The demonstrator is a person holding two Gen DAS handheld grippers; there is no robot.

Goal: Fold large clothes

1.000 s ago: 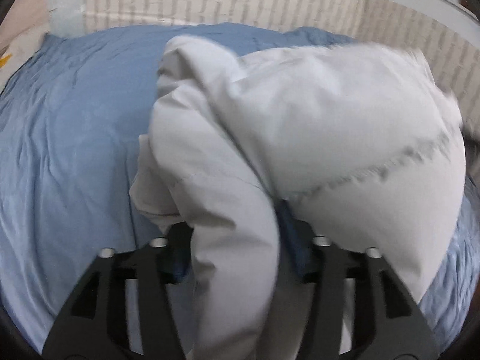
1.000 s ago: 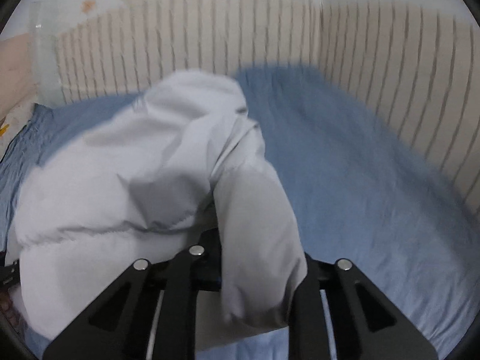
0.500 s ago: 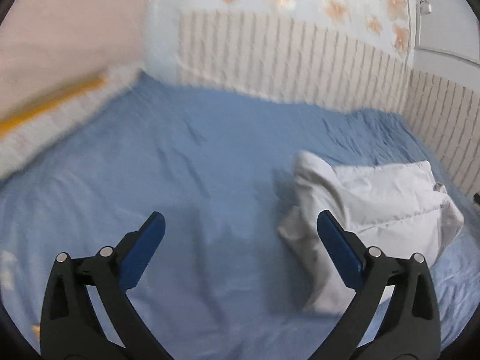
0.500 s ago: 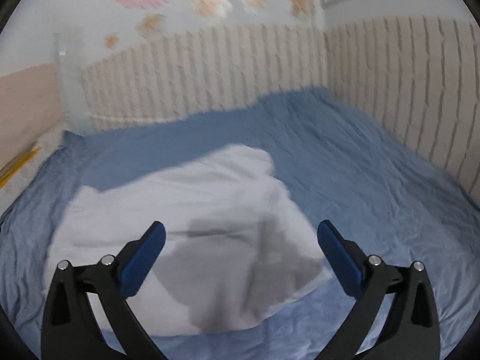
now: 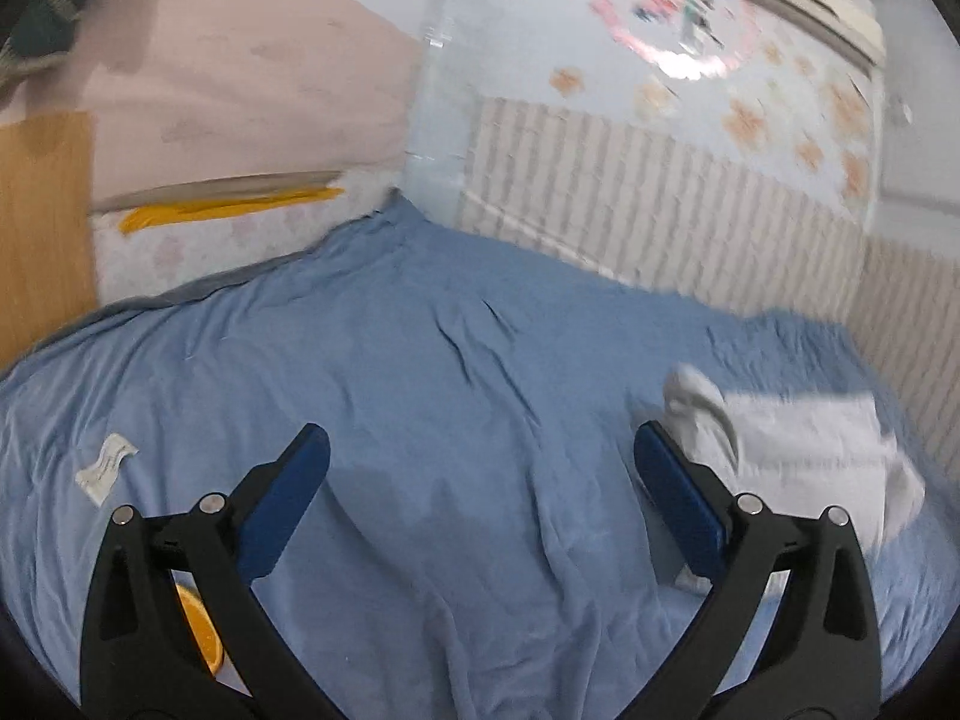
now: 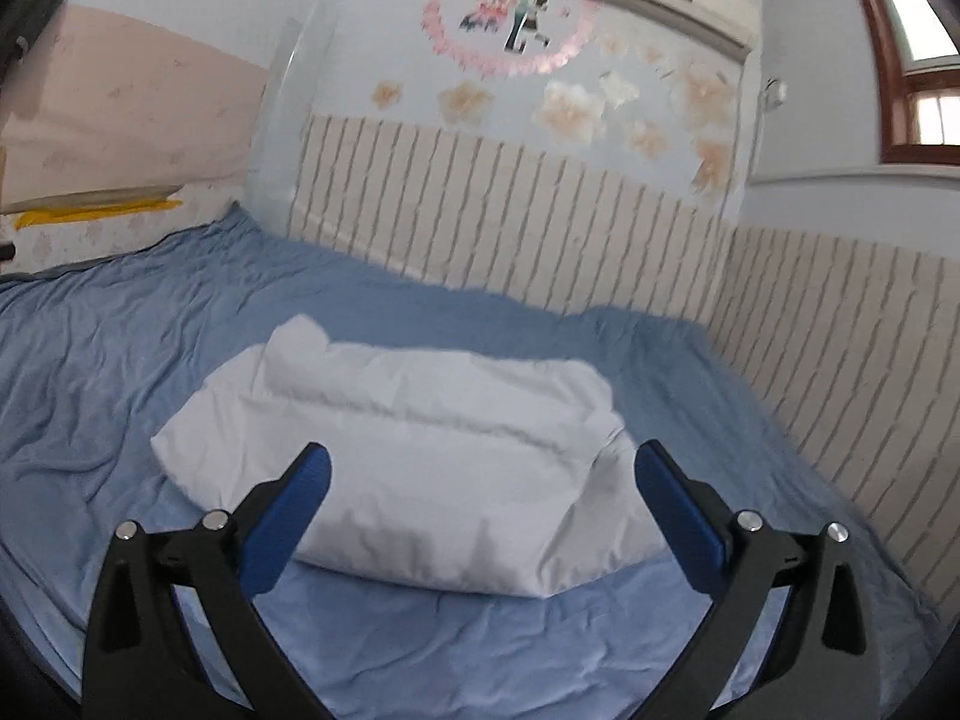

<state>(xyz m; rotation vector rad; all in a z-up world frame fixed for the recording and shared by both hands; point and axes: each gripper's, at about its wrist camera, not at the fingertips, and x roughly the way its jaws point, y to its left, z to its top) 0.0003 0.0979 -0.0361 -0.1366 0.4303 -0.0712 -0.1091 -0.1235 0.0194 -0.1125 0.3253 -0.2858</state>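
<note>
- Left wrist view: the left tongs (image 5: 480,495) stand wide apart with nothing between the blue pads; over the last second they have been opening, and now only bare blue bedsheet (image 5: 420,372) shows in the gap.
- Same view: the white garment (image 5: 798,450) lies off to the right on the bed, a compact bundle near the striped wall panel (image 5: 660,210), partly hidden behind the right-hand pad. These tongs are clear of it, not touching.
- Also here: a small white paper scrap (image 5: 105,468) sits on the sheet at the left, well apart from the bundle, and something orange (image 5: 201,624) peeks out low behind the left arm of the tongs; what it is, I cannot tell.
- Pose, as I read it: these tongs point slightly down across the bed, aimed past the garment and not at it.
- Right wrist view: the right tongs (image 6: 480,495) are spread wide too, having just been opening, and hold nothing.
- Here the garment (image 6: 408,456) sits dead ahead on the bedsheet (image 6: 120,360), folded into a thick, puffy rectangle with a rolled edge along the far side.
- Pose: these tongs hover above and short of the bundle, tilted gently down.
- Judgement: the fold looks done or nearly so; perhaps only a tidy of that bulging near-right corner remains.
</note>
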